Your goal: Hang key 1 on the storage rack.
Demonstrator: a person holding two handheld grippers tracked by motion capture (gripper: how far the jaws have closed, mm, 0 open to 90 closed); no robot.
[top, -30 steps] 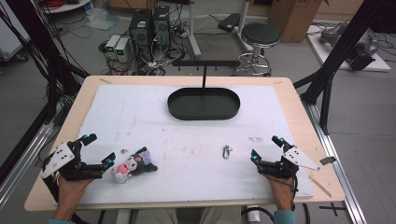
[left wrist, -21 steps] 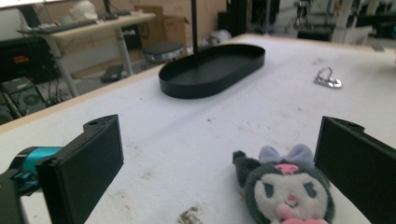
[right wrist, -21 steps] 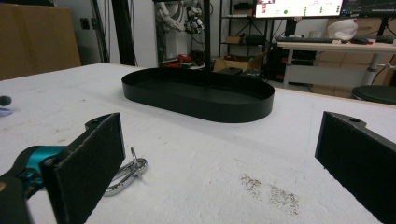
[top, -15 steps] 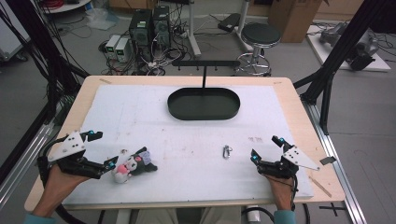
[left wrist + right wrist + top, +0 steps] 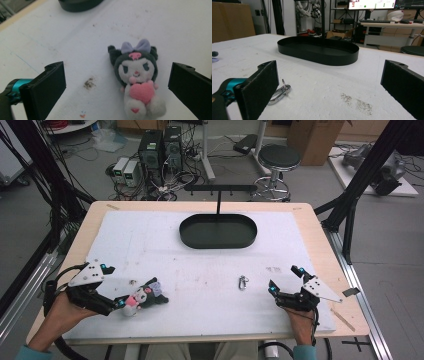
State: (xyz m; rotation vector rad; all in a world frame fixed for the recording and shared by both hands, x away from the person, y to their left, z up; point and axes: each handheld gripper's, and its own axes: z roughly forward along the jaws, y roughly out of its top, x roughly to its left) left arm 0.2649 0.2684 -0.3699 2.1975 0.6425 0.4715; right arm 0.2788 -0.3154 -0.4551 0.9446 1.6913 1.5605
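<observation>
Plush toy [image 5: 137,78] between spread jaws of left hand-held gripper [image 5: 116,305]

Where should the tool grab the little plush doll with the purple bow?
Probably around the head of the small black-and-white plush doll, its widest part. It lies flat on its back between the left tool's open jaws, so closing from both sides of the head should hold it.
</observation>
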